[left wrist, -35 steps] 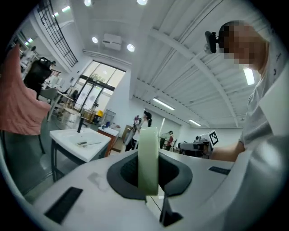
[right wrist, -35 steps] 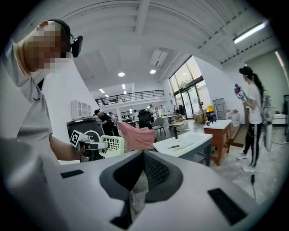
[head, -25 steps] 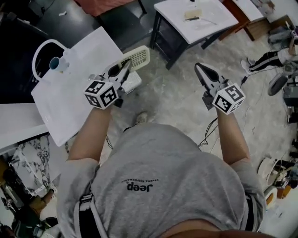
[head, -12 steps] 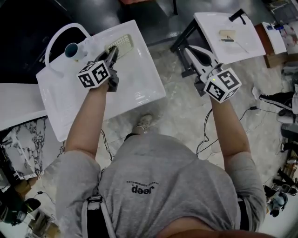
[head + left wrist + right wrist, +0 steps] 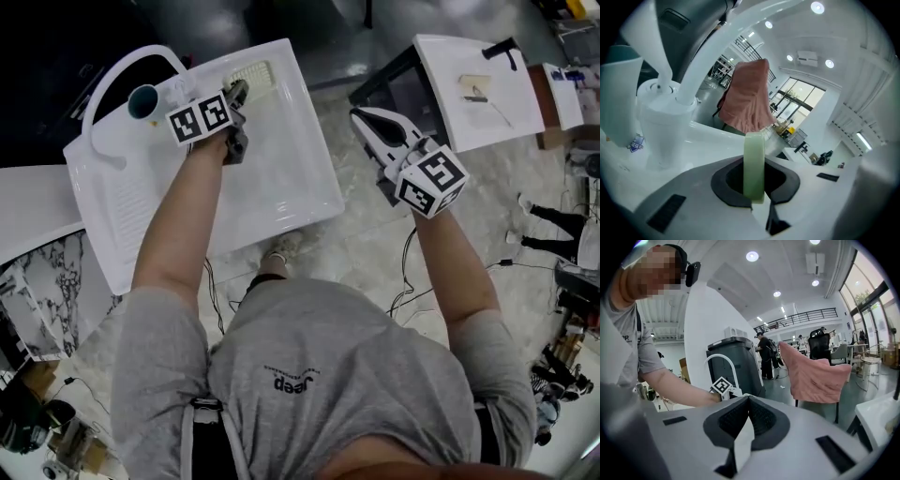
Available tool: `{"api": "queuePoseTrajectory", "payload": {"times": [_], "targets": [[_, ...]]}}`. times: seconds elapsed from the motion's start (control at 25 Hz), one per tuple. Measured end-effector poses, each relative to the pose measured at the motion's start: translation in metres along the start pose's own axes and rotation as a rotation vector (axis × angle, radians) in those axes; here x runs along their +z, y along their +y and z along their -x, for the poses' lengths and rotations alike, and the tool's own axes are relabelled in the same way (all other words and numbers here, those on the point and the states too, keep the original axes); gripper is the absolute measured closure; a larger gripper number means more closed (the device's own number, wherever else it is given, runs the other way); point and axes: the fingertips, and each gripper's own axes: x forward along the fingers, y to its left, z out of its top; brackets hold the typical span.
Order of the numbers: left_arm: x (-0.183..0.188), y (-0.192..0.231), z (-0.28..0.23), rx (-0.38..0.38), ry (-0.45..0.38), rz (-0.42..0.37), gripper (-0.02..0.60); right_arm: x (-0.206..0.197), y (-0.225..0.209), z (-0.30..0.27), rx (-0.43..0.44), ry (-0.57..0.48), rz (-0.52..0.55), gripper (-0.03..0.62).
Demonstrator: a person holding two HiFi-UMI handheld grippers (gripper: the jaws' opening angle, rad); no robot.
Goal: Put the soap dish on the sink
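The soap dish [image 5: 253, 75] is a pale green slotted tray, and my left gripper [image 5: 236, 92] is shut on its near edge. It hangs over the back rim of the white sink [image 5: 178, 202], right of the arched tap [image 5: 111, 75] and the teal cup [image 5: 142, 99]. In the left gripper view the soap dish [image 5: 753, 164] shows edge-on as a green strip pinched between the jaws, with the tap's base [image 5: 661, 117] close on the left. My right gripper [image 5: 373, 124] is shut and holds nothing, hovering over the floor just right of the sink. The right gripper [image 5: 749, 401] looks toward my left arm.
A white table [image 5: 478, 89] on a dark frame with small items stands at the upper right. A pale counter [image 5: 28, 211] adjoins the sink on the left. Cables [image 5: 412, 272] trail on the stone floor. A chair draped in pink cloth [image 5: 815, 371] and a grey bin [image 5: 736, 359] stand beyond.
My left gripper has carried the soap dish from beyond the sink's right edge to above its back rim near the tap. My right gripper has drawn closer to the sink's right side.
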Motion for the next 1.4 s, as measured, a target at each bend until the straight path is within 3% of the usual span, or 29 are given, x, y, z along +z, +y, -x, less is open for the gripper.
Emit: {"api": "queuePoseTrajectory", "payload": {"times": [0.2,0.44,0.6,1.04,1.16,1.32,1.4], "targets": [[-0.022,0.013,-0.021,0.051,0.066,0.013,0.548,-0.010,-0.008,-0.003,-0.003,0.019,-0.021,0.542],[-0.014,0.021,-0.032,0.129,0.026,0.022,0.540,-0.018,-0.003,-0.004,0.000,0.036,-0.035,0.542],[-0.012,0.037,-0.041,0.240,0.030,0.002,0.483,-0.024,0.001,-0.005,0.010,0.046,-0.051,0.542],[-0.015,0.056,-0.047,0.431,0.053,-0.080,0.367,-0.042,0.003,0.000,0.017,0.061,-0.083,0.542],[-0.012,0.059,-0.047,0.492,0.071,-0.161,0.330,-0.044,0.005,0.000,0.018,0.061,-0.089,0.542],[-0.016,0.065,-0.056,0.574,0.169,-0.402,0.313,-0.046,0.008,0.000,0.023,0.065,-0.092,0.542],[-0.016,0.064,-0.059,0.595,0.172,-0.469,0.313,-0.047,0.008,0.001,0.022,0.066,-0.095,0.542]]}}
